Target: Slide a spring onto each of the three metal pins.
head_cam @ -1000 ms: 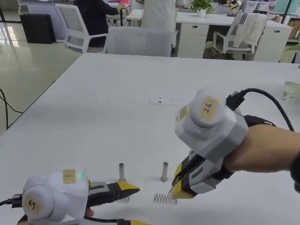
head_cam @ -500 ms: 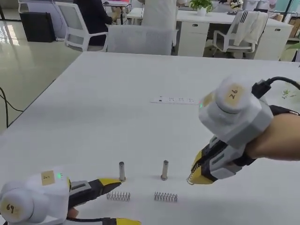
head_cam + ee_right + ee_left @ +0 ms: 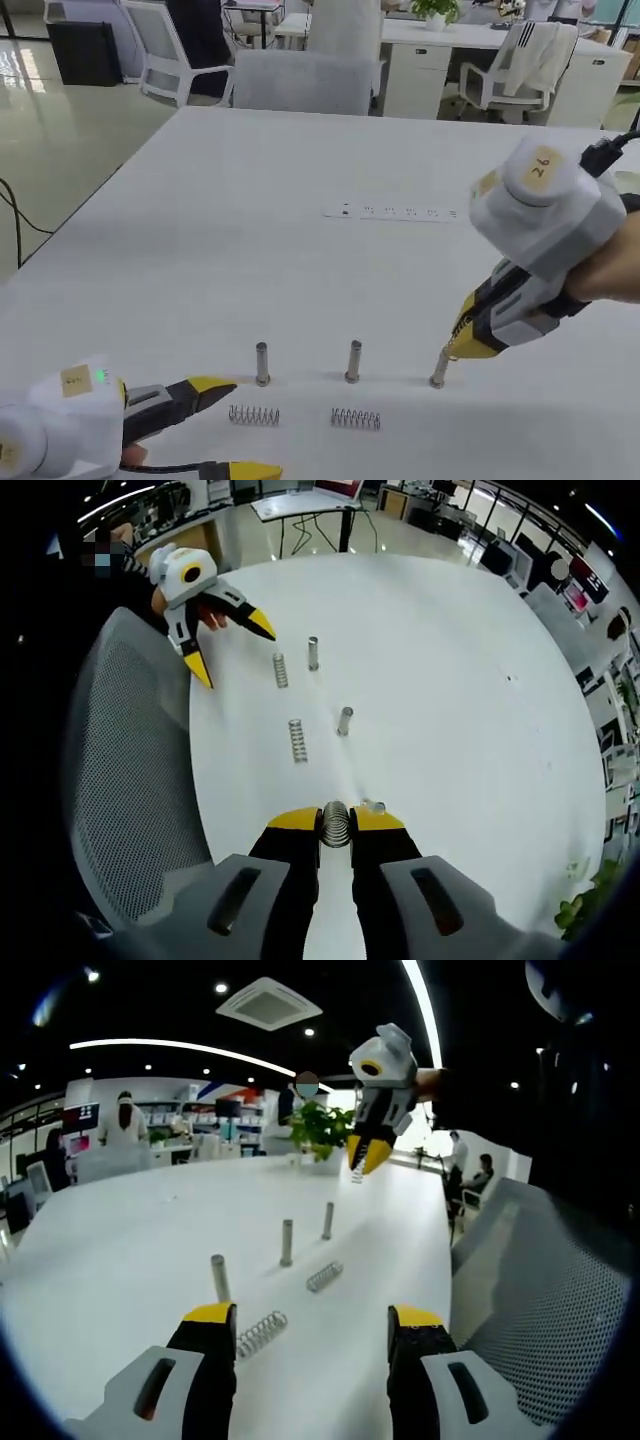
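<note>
Right gripper (image 3: 452, 350) hung tilted down over the white table (image 3: 250, 220), its yellow-tipped jaws pinched on a coiled wire spring (image 3: 337, 825) just above the right-hand pin (image 3: 438, 368). Left gripper (image 3: 310, 1315) lay low, jaws wide apart and empty. Smooth steel middle pin (image 3: 353, 360) and left pin (image 3: 262, 362) stood upright and bare, with loose spring one (image 3: 253, 414) and loose spring two (image 3: 355, 419) lying before them.

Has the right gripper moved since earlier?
Yes. The right gripper, holding a metal spring, moved rightward, from beside the middle metal pin to the rightmost metal pin.

three upright pins (image 3: 353, 361) in a row, two springs (image 3: 355, 419) lying alongside — right claw (image 3: 455, 348) at end pin (image 3: 439, 368)
</note>
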Demonstrator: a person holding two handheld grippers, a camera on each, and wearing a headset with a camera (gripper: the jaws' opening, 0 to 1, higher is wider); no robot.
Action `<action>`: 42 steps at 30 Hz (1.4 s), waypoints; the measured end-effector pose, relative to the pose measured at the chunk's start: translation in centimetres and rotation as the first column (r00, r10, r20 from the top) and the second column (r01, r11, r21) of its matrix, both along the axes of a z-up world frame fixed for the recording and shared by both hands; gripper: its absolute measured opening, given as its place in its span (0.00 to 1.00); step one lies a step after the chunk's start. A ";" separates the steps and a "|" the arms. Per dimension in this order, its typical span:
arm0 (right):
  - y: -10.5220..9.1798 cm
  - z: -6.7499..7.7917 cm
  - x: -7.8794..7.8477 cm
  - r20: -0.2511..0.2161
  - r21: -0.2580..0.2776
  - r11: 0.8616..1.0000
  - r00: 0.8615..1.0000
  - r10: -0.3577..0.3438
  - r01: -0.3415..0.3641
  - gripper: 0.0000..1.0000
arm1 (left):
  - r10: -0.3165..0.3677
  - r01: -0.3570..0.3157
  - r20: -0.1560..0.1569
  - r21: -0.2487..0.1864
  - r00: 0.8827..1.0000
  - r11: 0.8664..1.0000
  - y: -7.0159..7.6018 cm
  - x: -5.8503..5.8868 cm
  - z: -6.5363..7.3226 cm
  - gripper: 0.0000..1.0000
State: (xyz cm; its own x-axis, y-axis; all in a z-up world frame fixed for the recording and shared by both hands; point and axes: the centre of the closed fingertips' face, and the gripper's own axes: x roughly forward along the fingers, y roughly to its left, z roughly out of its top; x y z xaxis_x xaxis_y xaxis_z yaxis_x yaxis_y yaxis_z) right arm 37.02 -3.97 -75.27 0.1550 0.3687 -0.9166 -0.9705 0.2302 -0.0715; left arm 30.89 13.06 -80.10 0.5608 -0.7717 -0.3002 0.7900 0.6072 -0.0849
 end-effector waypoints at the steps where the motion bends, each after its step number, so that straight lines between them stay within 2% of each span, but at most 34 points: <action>1: -0.2 -0.1 0.2 0.001 -0.008 1.000 1.000 -0.003 0.003 0.08 | 0.001 -0.001 0.001 0.000 1.000 1.000 0.0 0.0 0.0 0.56; 10: -0.5 -0.6 1.7 0.007 -0.020 0.999 1.000 -0.029 0.030 0.08 | 0.016 -0.016 0.004 0.000 1.000 1.000 0.6 0.1 0.1 0.57; 13: -0.7 -1.2 2.3 0.019 -0.043 0.998 0.999 -0.034 0.035 0.08 | 0.021 -0.021 0.005 0.001 1.000 1.000 0.8 0.2 0.2 0.58; 21: -0.7 -2.4 3.0 -0.004 -0.064 0.997 0.999 -0.037 0.037 0.08 | 0.034 -0.034 0.004 0.005 0.999 0.999 1.2 0.2 0.1 0.59; 42: -0.3 -3.9 3.2 -0.043 -0.081 0.996 0.998 -0.038 0.035 0.08 | 0.051 -0.051 -0.005 0.012 0.999 0.999 1.8 0.1 -0.2 0.59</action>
